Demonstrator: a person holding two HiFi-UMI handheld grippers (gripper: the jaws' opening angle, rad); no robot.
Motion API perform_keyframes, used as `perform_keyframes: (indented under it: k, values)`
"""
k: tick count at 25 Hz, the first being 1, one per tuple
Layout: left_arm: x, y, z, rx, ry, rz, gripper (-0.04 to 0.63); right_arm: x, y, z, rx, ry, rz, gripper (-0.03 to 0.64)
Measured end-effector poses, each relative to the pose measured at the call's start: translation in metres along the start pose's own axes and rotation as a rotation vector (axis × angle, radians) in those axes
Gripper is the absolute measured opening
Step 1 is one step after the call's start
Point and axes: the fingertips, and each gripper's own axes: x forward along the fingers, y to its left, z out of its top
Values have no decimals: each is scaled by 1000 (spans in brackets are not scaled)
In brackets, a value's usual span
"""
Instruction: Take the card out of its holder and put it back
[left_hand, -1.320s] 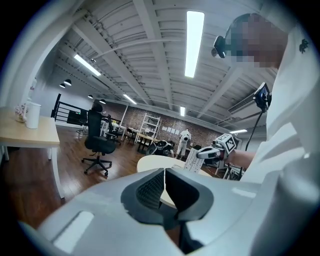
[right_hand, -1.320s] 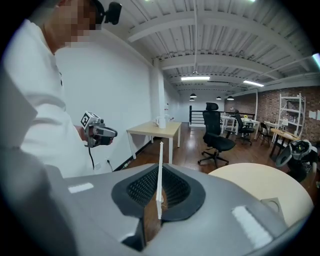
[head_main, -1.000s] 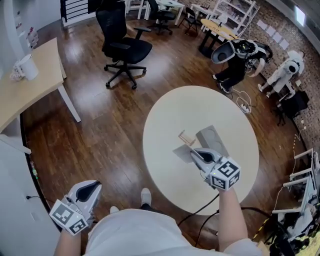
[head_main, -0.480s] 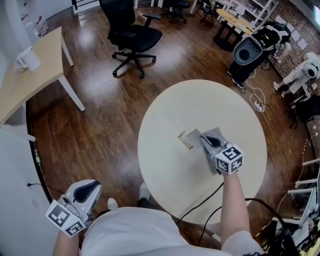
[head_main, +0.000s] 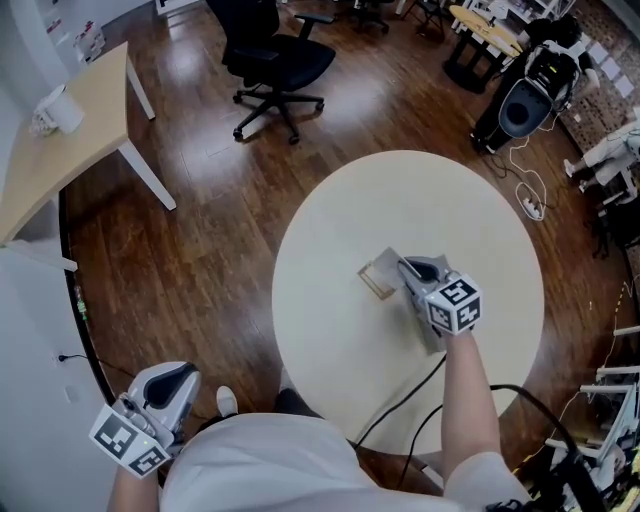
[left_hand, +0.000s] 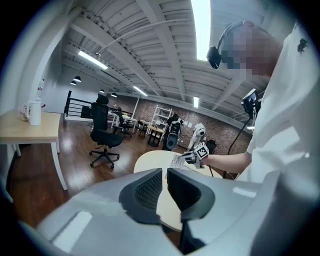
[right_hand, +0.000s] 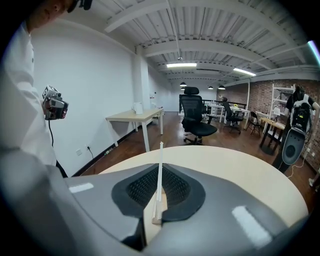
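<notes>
dark wood floor (head_main: 200, 250) all round here, open workshop room, and we start close in at the bottom of the head view: the left gripper (head_main: 180, 376) hangs down at the lower left beside the person's hip, well away from the action, its jaws set to a narrow gap with nothing between them, so that one's just a spectator. moving out to the middle of the frame, the round cream table (head_main: 340, 200), and here's the business end: the right gripper (head_main: 408, 268) is over the tabletop just right of centre, jaws pressed together on the thin white card (right_hand: 160, 165), which stands edge-on and upright between the pads in the right gripper view. directly under it, touching its lower end, sits the small wooden holder (right_hand: 156, 216), resting on the table. whether that bottom edge sits in the slot or just on top of it, i can't tell from here. so my read: the grip is made, card and holder are together, and either the lift-out or the final seating is the step in hand; letting go is yet to happen. further out, a black office chair (head_main: 280, 60) at the top, and a pale desk (head_main: 70, 150) with a white mug (head_main: 50, 108) at the upper left.
</notes>
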Motion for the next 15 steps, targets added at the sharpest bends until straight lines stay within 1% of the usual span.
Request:
perform_keyframes:
  k: [4, 15]
  values:
    - [5, 3, 0, -3, 8, 6, 37, 4, 0, -1, 21, -5, 6, 21]
    - [16, -1, 1, 3, 25, -12, 37, 2, 0, -7, 19, 0, 12, 21]
